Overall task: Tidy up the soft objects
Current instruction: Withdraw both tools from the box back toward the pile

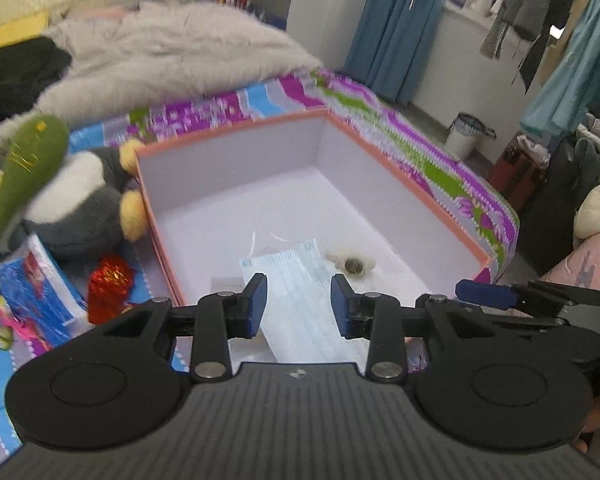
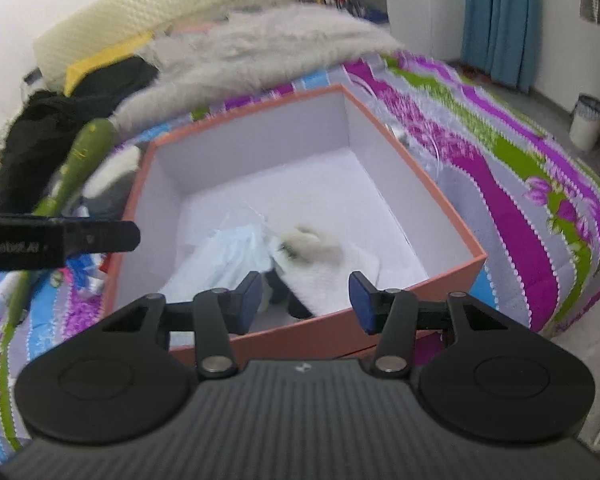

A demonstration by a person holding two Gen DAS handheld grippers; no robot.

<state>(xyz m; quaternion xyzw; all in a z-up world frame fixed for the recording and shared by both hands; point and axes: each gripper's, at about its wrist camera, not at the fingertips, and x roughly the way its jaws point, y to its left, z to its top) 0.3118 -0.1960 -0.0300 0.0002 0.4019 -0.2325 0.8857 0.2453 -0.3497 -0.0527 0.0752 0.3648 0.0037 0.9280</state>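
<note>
A: Both tongs spread and holding nothing: left tongs (image 1: 299, 306) and right tongs (image 2: 305, 298) hover at the box's (image 1: 236, 126) near rim.

B: Face mask (image 1: 296, 276) and a small fuzzy toy (image 2: 312, 240) lie inside, near end.

A: The box's far half looks free. The plush penguin (image 1: 80, 208) waits on the bed, touching its left wall.

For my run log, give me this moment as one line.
left tongs: open, empty | right tongs: open, empty | orange box: holds face mask, small white plush | penguin plush: outside box
</note>
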